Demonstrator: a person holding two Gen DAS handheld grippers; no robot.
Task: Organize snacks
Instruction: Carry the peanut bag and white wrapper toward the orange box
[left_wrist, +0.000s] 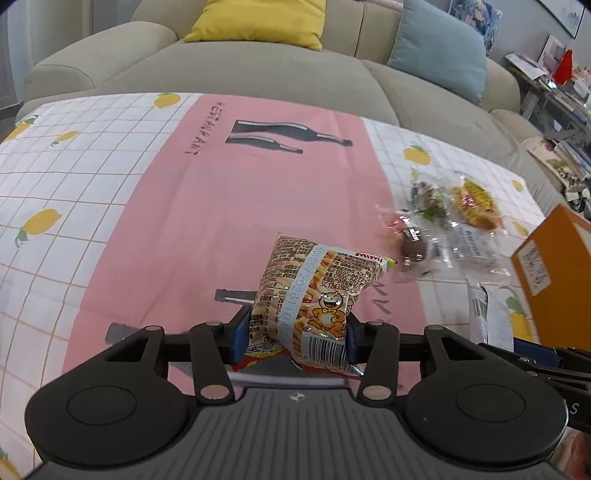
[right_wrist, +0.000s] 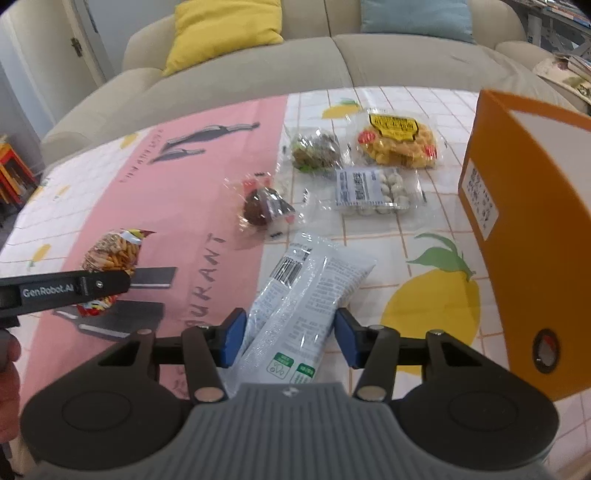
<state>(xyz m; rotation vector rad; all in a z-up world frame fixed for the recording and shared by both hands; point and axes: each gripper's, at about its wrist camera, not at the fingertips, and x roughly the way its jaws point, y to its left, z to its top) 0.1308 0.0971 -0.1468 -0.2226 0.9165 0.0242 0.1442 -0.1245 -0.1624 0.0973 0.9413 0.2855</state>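
Two claws: left claw (left_wrist: 291, 338) pinches light, crinkly snack bag (left_wrist: 314, 295) low; right claw (right_wrist: 288, 338) spread around slippery white pouch (right_wrist: 303, 295).

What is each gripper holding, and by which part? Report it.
Left gripper is shut on the Mimi snack bag, jaws pinching its lower end near the barcode. Right gripper holds nothing: its jaws stand open around the white packet.
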